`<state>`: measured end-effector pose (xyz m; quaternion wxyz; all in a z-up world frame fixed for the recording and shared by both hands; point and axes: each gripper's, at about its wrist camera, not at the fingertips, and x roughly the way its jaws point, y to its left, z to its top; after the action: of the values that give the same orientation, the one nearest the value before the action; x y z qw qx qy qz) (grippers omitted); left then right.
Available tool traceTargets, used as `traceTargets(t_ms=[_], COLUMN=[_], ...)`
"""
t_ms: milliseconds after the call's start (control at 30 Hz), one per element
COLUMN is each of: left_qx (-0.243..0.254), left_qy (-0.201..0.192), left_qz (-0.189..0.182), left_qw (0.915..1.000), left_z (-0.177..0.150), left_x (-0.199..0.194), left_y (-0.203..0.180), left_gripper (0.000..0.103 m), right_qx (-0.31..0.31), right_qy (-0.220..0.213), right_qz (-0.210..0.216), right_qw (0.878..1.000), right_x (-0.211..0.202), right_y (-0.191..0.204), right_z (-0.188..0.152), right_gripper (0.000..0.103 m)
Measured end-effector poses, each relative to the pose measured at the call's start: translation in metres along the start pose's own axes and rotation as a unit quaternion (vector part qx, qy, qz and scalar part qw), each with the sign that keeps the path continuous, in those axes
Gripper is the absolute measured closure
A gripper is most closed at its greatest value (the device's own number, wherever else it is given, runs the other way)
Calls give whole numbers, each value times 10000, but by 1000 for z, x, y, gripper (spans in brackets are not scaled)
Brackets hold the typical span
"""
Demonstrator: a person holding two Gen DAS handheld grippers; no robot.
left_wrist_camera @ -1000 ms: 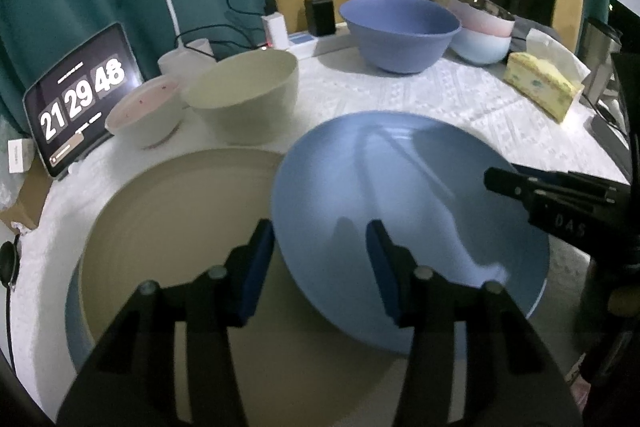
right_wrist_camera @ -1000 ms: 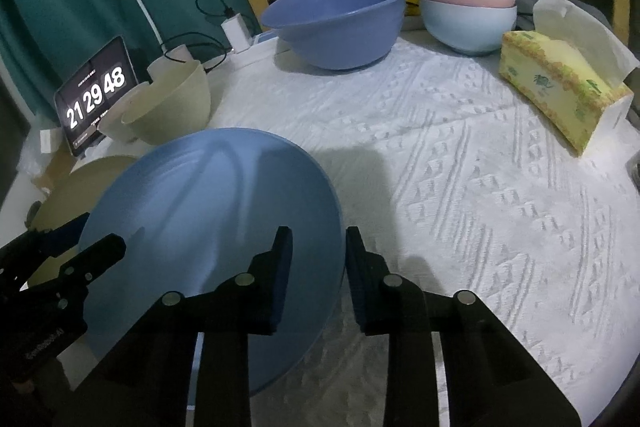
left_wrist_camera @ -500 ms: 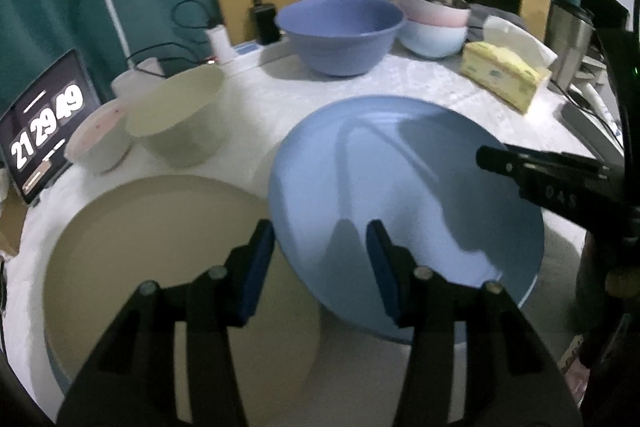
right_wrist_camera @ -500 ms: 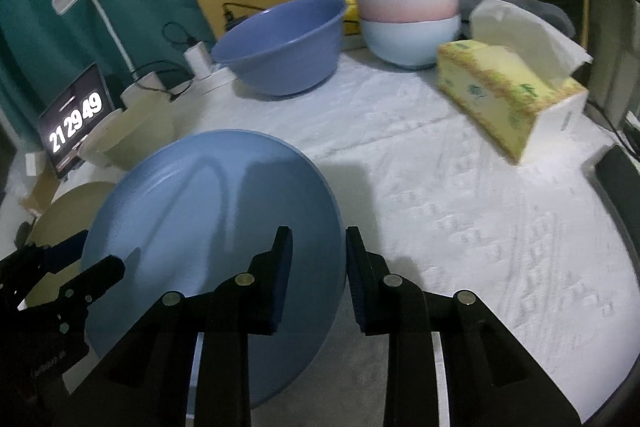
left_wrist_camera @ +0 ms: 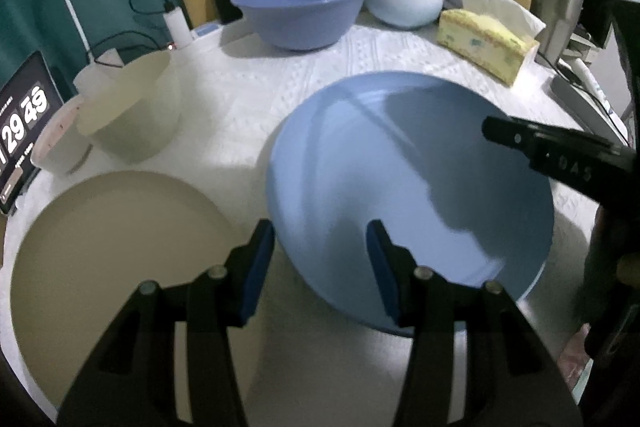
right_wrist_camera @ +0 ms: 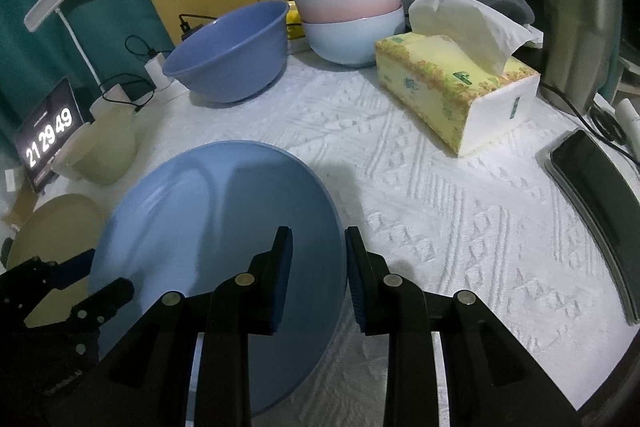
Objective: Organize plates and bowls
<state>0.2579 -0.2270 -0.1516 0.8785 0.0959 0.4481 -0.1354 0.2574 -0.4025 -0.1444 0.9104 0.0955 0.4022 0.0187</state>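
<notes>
Blue plate (left_wrist_camera: 408, 195): held tilted above the white tabletop (right_wrist_camera: 460, 211), beside the beige plate (left_wrist_camera: 112, 255).
Right claw (right_wrist_camera: 318, 251): closed on the blue plate's rim.
Left claw (left_wrist_camera: 320, 251): partly open; the plate's near rim is straddled; contact cannot be told.

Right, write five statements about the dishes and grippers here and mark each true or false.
1. The blue plate lies beside the beige plate, not on it. True.
2. The pink bowl is nested in the pale blue bowl. True.
3. The tissue box sits inside the big blue bowl. False: it stands on the cloth, apart from it.
4. The left gripper straddles the blue plate's near rim. True.
5. The right gripper holds a cup. False: only the plate's rim is between its fingers.
</notes>
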Motion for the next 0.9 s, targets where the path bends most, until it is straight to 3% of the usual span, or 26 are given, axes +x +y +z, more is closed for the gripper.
traceTargets(t_ms=[500,667,900], left_qx=[-244,-385,-499], left_qy=[-334,-506,-707], left_qz=[-76,-130,-97], left_qw=[9991,9979,9962], left_z=[-3,-5,-10], left_x=[-29,-40,-55], left_y=[24,37,55], left_gripper=[50,37,36], right_qx=[114,38,-100], right_qy=[-310,-366,-405], right_qz=[-365,-336,-226], right_qw=[9988,9988,9989], right_x=[-24,-31,-36], right_y=[6,17,42], right_z=[5,5,5], right_gripper=[74,74,73])
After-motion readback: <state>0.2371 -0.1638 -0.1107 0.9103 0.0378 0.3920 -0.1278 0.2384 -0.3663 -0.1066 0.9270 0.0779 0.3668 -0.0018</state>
